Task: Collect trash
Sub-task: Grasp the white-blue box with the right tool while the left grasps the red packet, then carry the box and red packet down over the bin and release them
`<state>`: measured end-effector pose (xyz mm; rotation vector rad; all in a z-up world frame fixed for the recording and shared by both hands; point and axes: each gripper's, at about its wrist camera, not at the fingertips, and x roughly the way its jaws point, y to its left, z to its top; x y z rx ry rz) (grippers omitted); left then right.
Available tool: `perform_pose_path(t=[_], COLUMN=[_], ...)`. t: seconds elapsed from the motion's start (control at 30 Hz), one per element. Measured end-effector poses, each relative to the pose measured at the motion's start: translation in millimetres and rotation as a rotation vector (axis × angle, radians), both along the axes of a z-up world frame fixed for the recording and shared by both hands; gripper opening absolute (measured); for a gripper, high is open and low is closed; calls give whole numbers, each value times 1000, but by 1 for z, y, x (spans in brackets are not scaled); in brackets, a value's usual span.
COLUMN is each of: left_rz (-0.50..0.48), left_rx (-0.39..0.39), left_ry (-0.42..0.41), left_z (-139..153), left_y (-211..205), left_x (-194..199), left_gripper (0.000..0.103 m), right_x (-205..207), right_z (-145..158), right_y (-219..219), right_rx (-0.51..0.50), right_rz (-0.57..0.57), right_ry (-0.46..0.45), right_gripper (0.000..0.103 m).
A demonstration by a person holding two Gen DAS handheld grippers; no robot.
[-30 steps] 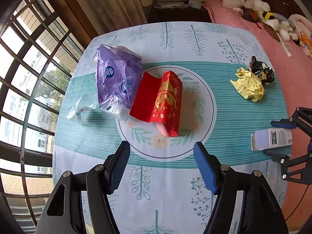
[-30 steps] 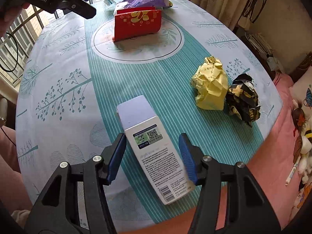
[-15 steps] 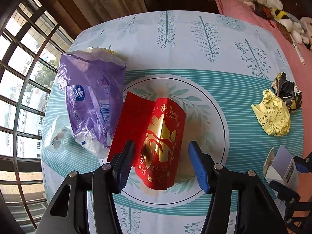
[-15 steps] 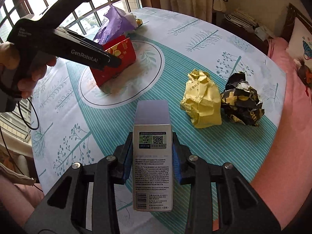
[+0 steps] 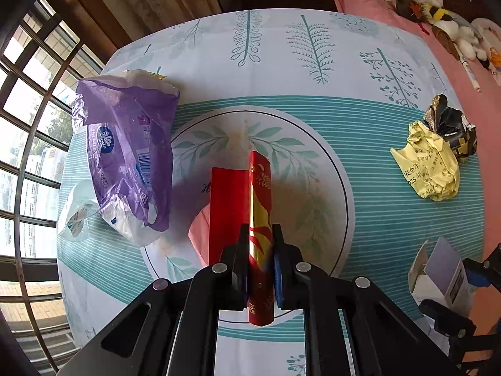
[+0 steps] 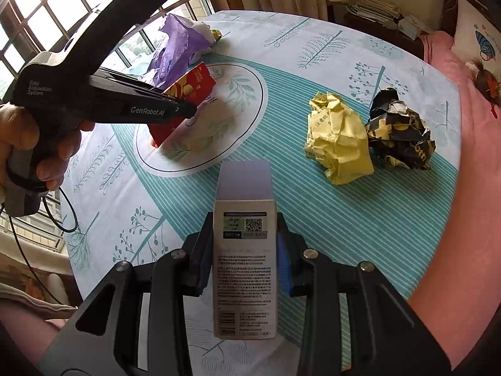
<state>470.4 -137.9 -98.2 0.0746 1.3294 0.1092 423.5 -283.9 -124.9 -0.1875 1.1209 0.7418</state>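
My left gripper (image 5: 259,250) is shut on a red and gold paper envelope (image 5: 259,194) and holds it edge-up over the white circle of the tablecloth; the right wrist view shows that envelope (image 6: 191,89) lifted at a tilt. My right gripper (image 6: 244,238) is shut on a small white and lilac carton (image 6: 244,250) with its flap open, held above the near edge of the table. A purple plastic bag (image 5: 125,144) lies left of the envelope. A crumpled yellow paper ball (image 6: 339,139) and a crumpled black and gold wrapper (image 6: 399,133) lie side by side at the right.
The round table (image 5: 313,62) wears a leaf-print cloth with a teal striped band. A clear plastic scrap (image 5: 75,219) lies by the purple bag. A barred window (image 5: 25,125) is at left; a pink bed (image 6: 476,100) with soft toys borders the right side.
My left gripper moved in and shut on the red envelope, turning it onto its edge. My right gripper shut on the carton and raised it off the cloth.
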Motion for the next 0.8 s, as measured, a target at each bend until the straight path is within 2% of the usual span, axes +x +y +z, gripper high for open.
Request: perform_pose_path(t=[0.17,0.4,0.63,0.8], left_rz=[-25,-29,-48,-61], left_rx=[-2,-30,-16,-18], left_ry=[-30,-63,-115,-169], left_z=[21,53,81,96], left_y=[-4,9,37,68], left_x=[-36,-109,-188,-241], left_gripper=[11,11,11,12], right_x=[-13,-44,-93,-141], right_z=[2,10,26,47], right_y=[4,16,38,62], right_rx=[3,28,54,76], right_rz=[-37,-86,-150,-173], right_ry=[30,71,96,60], right_gripper=[31,31,31,31])
